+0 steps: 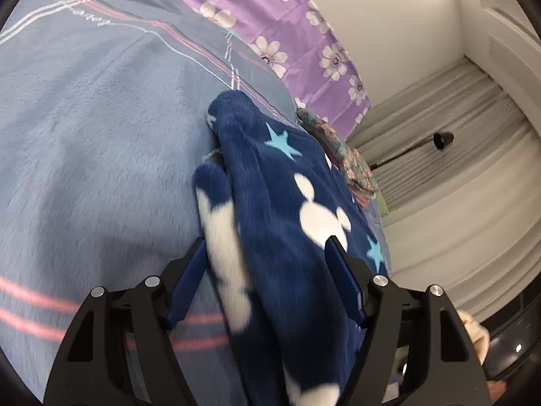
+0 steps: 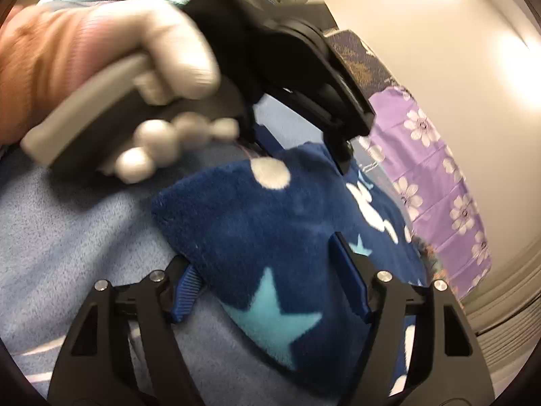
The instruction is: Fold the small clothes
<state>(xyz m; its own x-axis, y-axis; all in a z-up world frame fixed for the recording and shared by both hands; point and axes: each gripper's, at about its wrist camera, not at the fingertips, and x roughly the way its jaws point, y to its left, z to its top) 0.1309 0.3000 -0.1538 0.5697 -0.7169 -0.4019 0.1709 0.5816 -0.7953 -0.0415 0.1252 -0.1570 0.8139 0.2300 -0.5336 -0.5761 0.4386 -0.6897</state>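
Left hand-held gripper (image 1: 267, 253) clamping bunched navy fleece garment (image 1: 280, 186), right hand-held gripper (image 2: 263, 253) gripping its starred corner, blue blanket (image 1: 101, 152) beneath

A line of small cursive lettering runs along the pink and white stripes on the grey-blue bedspread (image 1: 101, 108), in the upper left of the left wrist view; it is too small and smeared by blur to make out, though it may end in something like "aver". No other writing, label, brand mark or number can be read in either view. The navy fleece garment (image 1: 280, 209) carries only pictures: pale blue stars and white mouse-head shapes, no words. The purple cloth (image 2: 439, 182) at the right of the right wrist view bears white flowers alone.
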